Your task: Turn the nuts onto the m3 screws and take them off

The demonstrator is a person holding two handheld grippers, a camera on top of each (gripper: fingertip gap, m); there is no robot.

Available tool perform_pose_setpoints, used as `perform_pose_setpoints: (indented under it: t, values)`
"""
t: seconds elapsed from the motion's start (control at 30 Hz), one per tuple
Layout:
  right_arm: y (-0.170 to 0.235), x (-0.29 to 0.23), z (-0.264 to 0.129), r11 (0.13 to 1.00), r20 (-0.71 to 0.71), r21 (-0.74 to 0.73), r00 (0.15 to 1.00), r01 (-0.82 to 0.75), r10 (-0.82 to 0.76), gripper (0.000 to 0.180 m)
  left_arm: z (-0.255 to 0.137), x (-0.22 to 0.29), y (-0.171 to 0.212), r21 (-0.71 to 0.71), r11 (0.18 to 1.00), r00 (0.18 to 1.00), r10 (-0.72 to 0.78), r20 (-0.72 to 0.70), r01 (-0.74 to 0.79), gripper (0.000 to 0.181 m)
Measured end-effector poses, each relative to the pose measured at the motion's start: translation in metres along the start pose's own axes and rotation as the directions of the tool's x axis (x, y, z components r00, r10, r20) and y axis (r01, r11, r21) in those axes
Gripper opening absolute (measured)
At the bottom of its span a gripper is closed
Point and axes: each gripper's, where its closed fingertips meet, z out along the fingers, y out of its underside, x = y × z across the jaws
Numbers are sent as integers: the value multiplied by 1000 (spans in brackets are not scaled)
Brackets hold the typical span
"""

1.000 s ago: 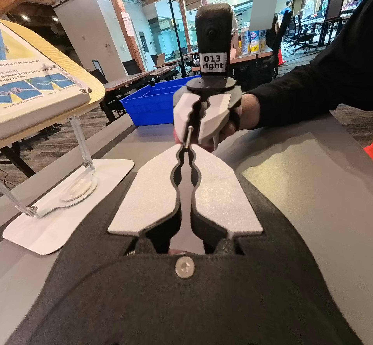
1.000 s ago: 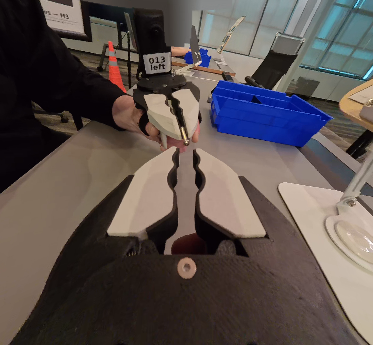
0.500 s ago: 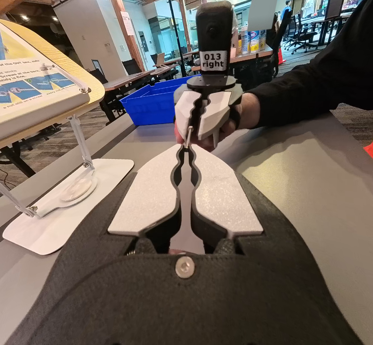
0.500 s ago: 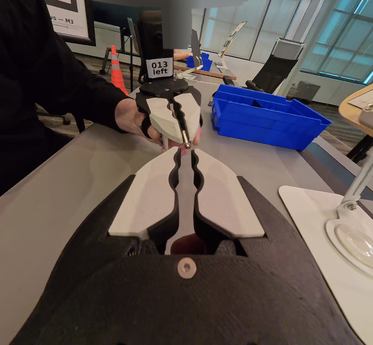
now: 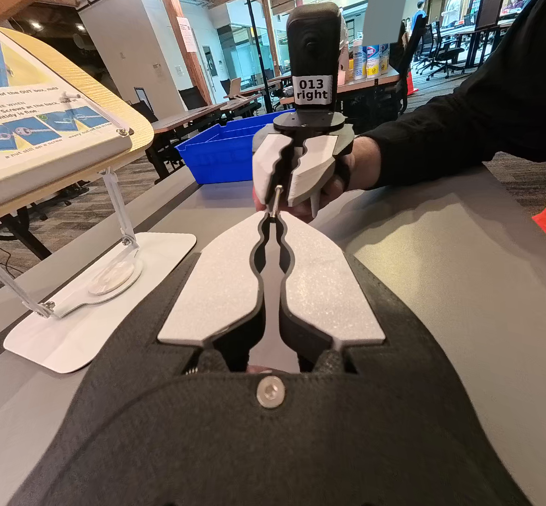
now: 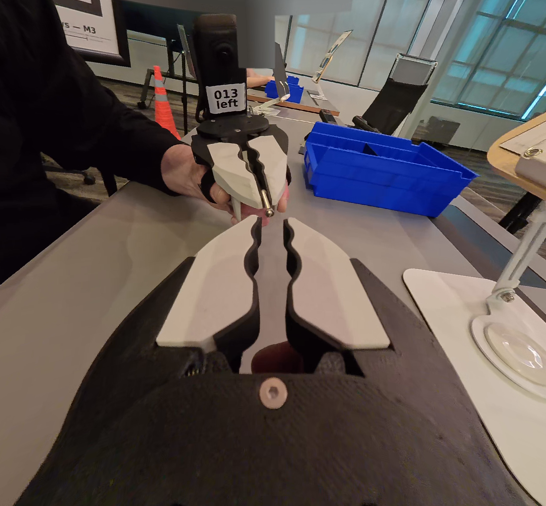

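Observation:
My left gripper (image 5: 272, 217) is shut on a thin silver M3 screw (image 5: 275, 202), which sticks out forward past its tips. In the right wrist view the left gripper (image 6: 267, 203) shows head-on with the screw (image 6: 265, 200) pointing at the camera. The screw's free end is thicker; I cannot tell whether that is a nut. My right gripper (image 6: 271, 221) is open and empty, its tips just short of that end. It also faces me in the left wrist view (image 5: 279, 200), with the screw's end between its parted fingers. Both are held above the grey table (image 5: 443, 284).
A blue bin (image 6: 384, 178) stands on the table behind the grippers and also shows in the left wrist view (image 5: 224, 160). A white stand base (image 5: 88, 314) holds an instruction board (image 5: 44, 125) at the table's side. An orange cone (image 6: 162, 101) stands on the floor beyond. My left and right fingertips are right by each other.
The right gripper's jaws narrowed toward the screw's end half a second ago and have since parted again. The two grippers stay tip to tip, the left one still gripping the screw.

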Motion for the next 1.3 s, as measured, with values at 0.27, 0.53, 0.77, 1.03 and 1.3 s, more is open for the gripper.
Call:
perform_pose_setpoints:
  t: [0.27, 0.53, 0.77, 1.03, 1.3]
  values:
    - [3, -13, 3, 1000, 62, -15, 998, 10, -9, 7, 0, -1, 0, 1, 1000, 1000, -1, 2, 1, 4]
    - [-2, -5, 1, 1000, 22, 13, 1000, -10, 10, 14, 1, 0, 1, -2, 1000, 1000, -2, -1, 2, 4]
    - [1, -4, 1, 1000, 15, -7, 1000, 10, -9, 9, 0, -1, 0, 2, 1000, 1000, -4, 0, 4, 3]
    - [-2, -13, 2, 1000, 55, 17, 998, 1, -1, 9, 0, -2, -1, 5, 1000, 1000, -5, 4, 5, 3]
    - [-2, -6, 2, 1000, 27, 16, 999, -22, 21, 15, 0, -2, 1, 0, 1000, 1000, -4, 4, 4, 4]
